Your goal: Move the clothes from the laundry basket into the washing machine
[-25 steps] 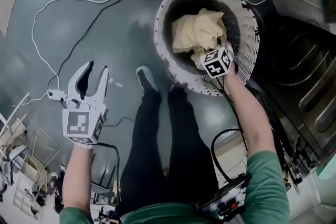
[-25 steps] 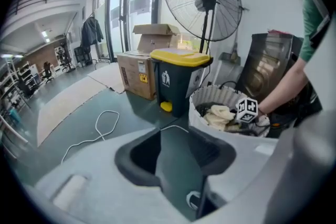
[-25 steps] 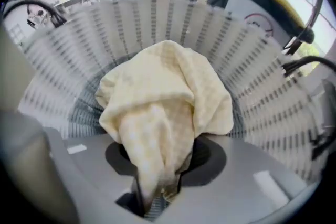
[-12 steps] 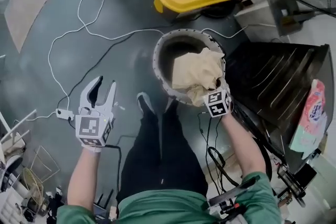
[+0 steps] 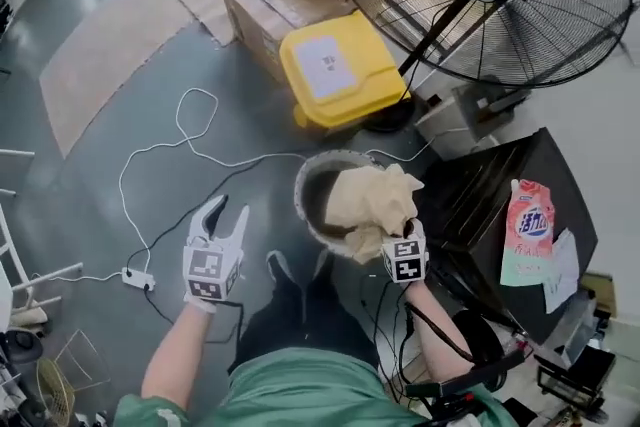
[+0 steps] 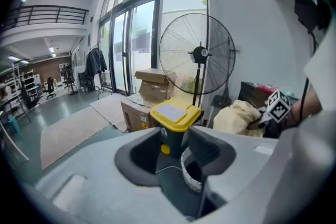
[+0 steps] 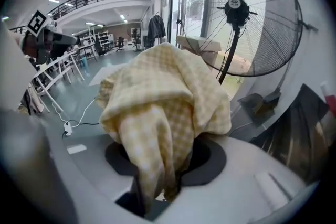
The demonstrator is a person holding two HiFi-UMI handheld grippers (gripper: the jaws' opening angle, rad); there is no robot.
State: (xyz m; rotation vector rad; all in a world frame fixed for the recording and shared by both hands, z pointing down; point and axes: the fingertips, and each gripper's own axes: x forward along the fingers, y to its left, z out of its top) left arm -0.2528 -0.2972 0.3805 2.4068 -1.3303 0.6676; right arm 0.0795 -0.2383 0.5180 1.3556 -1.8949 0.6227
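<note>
A cloth [image 5: 370, 200] was gripped by the right hand-held gripper [image 5: 392, 241] above the basket [image 5: 303, 206]; the left hand-held gripper [image 5: 228, 211] was open.

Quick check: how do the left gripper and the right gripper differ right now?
The left gripper has its jaws apart with nothing between them; the right gripper is shut on a yellow checked cloth. The left gripper is over bare floor, off to the side of the laundry basket; the right gripper is at the basket's near rim. Both point forward and downward.
</note>
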